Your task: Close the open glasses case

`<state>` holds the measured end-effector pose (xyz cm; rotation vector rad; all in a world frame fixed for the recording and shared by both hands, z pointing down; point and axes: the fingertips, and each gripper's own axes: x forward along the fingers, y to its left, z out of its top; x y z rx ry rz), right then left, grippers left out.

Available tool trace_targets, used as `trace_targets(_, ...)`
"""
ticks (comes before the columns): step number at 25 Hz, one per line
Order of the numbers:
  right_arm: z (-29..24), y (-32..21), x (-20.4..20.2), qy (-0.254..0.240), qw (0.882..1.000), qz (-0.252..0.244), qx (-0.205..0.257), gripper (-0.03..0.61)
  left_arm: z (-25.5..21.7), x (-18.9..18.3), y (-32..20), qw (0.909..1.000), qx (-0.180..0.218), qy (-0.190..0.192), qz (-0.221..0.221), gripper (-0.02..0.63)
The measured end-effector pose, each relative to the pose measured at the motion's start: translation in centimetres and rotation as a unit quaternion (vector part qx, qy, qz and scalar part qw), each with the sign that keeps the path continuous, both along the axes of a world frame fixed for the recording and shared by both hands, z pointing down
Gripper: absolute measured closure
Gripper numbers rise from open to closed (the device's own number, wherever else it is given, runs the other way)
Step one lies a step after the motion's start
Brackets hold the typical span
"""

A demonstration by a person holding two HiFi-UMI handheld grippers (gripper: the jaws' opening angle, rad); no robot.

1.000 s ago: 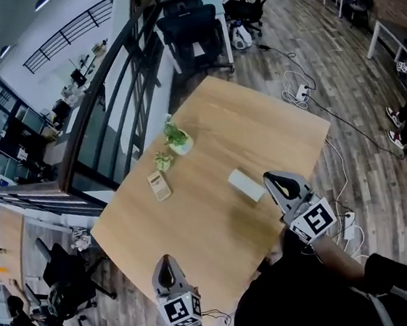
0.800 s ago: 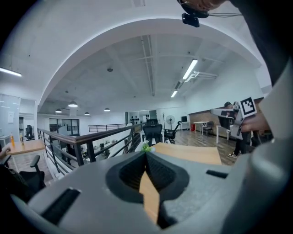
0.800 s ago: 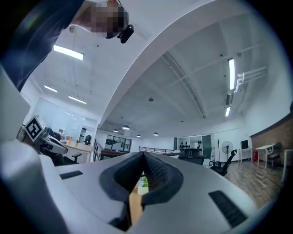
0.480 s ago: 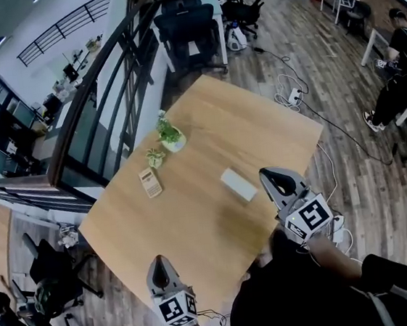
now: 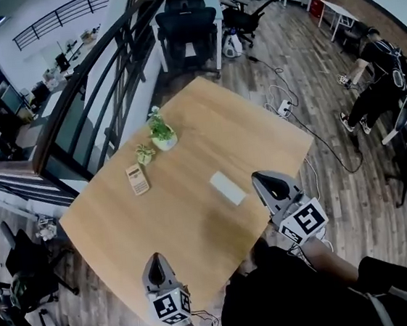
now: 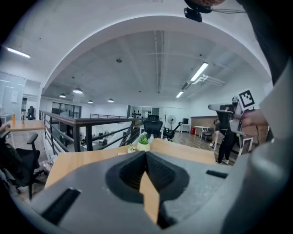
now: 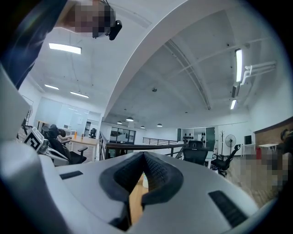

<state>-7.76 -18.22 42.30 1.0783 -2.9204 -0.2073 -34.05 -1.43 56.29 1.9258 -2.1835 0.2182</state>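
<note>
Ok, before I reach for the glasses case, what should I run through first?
1. White rectangular case in view on the light wooden table: ok.
2. Case lid really open: cannot tell; in the head view it looks like a flat slab.
3. Right tool empty, jaws together: ok.
4. Left tool empty, jaws together: ok.
5. Green plant in a white pot and small tan calculator-like block well apart from the case: ok.
6. Right tool closest to the case: ok; whether it touches it, cannot tell.
</note>
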Motion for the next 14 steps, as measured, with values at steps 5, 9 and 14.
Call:
trace_targets(5,0.7,-0.4,0.1,0.013,1.0,0.006,-0.012,0.563,0.8,1.1,-0.5,0.9994,-0.02,0.002,0.029,0.612)
trace_targets(9,0.3,-0.7,-0.2,0.01,1.0,0.003,-0.012,0.563,0.8,1.3,-0.8,0.9991,-0.029,-0.002,0.031,0.612)
trace_targets(14,0.2,-0.6,-0.8,0.016,1.0,-0.007,-0.001,0.563,1.0,1.8,-1.0,0.9989,-0.032,0.001,0.034,0.612)
